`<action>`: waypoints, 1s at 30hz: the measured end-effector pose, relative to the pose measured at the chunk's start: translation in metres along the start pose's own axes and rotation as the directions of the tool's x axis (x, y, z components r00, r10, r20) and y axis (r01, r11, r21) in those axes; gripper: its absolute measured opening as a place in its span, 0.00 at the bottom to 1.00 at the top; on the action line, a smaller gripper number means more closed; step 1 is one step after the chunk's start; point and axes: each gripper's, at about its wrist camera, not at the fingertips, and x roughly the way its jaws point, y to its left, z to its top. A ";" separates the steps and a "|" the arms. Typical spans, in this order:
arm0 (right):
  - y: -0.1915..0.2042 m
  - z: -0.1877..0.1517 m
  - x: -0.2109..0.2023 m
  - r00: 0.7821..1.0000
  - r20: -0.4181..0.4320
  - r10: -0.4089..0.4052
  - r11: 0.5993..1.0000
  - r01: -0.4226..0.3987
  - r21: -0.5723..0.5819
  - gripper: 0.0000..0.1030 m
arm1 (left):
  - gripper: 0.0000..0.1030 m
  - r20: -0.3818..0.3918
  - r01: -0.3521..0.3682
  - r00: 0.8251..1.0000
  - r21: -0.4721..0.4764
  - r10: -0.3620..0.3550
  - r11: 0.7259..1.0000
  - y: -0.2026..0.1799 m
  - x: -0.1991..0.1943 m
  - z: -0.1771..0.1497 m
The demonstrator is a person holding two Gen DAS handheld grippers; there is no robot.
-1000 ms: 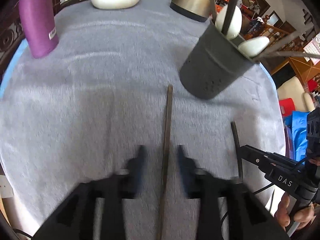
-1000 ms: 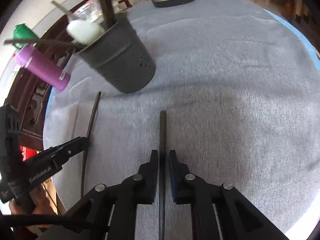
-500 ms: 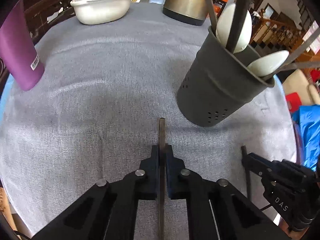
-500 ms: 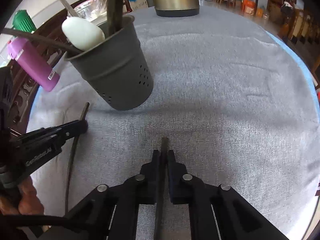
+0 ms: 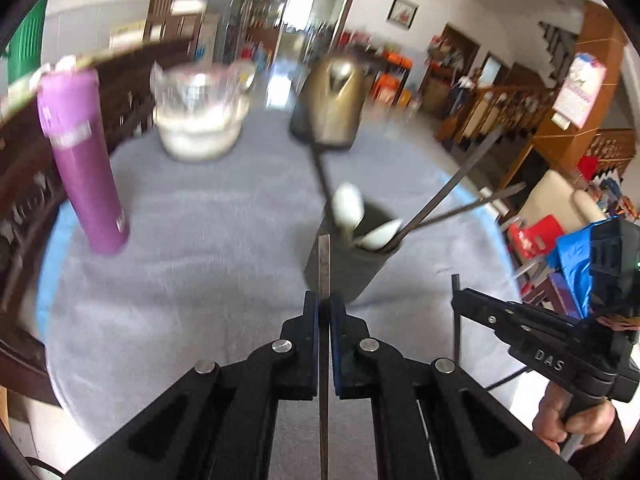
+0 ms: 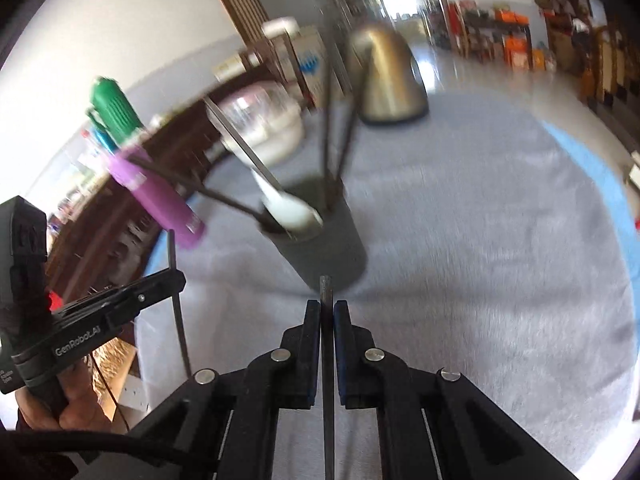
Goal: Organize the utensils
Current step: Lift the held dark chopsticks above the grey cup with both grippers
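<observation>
A dark grey perforated utensil holder [image 5: 352, 264] [image 6: 324, 248] stands on the grey-clothed round table [image 5: 200, 280], holding white spoons [image 5: 348, 208] and several dark chopsticks. My left gripper [image 5: 325, 304] is shut on a dark chopstick [image 5: 324, 264], lifted off the cloth, its tip in front of the holder. My right gripper [image 6: 327, 308] is shut on another dark chopstick [image 6: 326, 292], also lifted, its tip just before the holder's base. Each gripper shows in the other's view, the right one [image 5: 460, 294] and the left one [image 6: 176, 276], each with its stick upright.
A purple bottle [image 5: 82, 160] stands at the table's left. A white bowl with clear plastic [image 5: 200, 120] and a brass kettle [image 5: 332, 104] stand at the far side. A dark wooden chair back runs along the left edge. A green bottle [image 6: 116, 106] stands beyond.
Both grippers have lifted their chopsticks off the cloth and tilted upward. The left gripper closed on its chopstick a second ago. The view has pulled back from the holder.
</observation>
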 end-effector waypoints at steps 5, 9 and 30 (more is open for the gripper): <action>0.019 0.007 -0.039 0.988 0.148 0.034 0.999 -0.031 -0.022 0.07 | 0.05 0.097 0.025 0.995 0.015 -0.026 1.000 -0.004 -0.033 0.019; 0.033 0.016 -0.062 0.967 0.251 0.051 0.999 -0.046 -0.025 0.07 | 0.05 0.154 0.039 0.987 0.021 -0.042 0.999 -0.011 -0.051 0.029; 0.065 0.110 -0.117 0.835 0.549 0.039 0.999 -0.027 -0.031 0.07 | 0.05 0.354 -0.019 0.935 0.053 -0.001 0.998 -0.033 -0.080 0.126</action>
